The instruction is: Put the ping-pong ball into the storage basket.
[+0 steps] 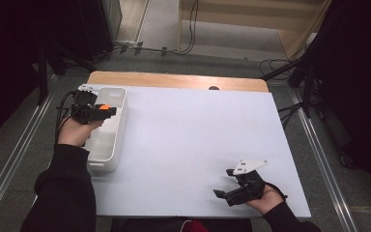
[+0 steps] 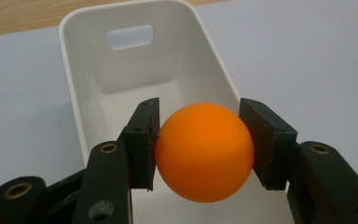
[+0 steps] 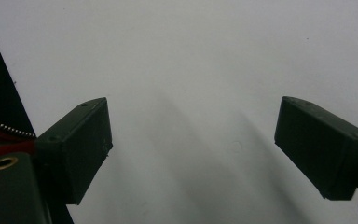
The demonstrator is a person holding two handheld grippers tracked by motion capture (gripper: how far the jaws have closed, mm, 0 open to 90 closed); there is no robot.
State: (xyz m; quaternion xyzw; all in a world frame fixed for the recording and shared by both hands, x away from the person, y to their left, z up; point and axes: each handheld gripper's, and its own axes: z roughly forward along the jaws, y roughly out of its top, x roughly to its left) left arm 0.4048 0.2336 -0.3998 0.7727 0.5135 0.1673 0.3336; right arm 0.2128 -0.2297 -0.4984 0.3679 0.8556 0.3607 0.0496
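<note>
1. Bin (image 1: 107, 145): on the surface (image 1: 188, 145), at its left edge.
2. Ball (image 2: 204, 151): between the left tongs (image 2: 200, 140), above the bin's near part.
3. Right tongs (image 1: 222, 186): near right, well apart from the bin.

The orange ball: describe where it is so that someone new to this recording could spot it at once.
Start at the white table and find the long white bin along its left edge. Above the far half of that bin, the left hand-held gripper is shut on the orange ball, one black pad on each side. It is the one brightly coloured thing among white and black.
</note>
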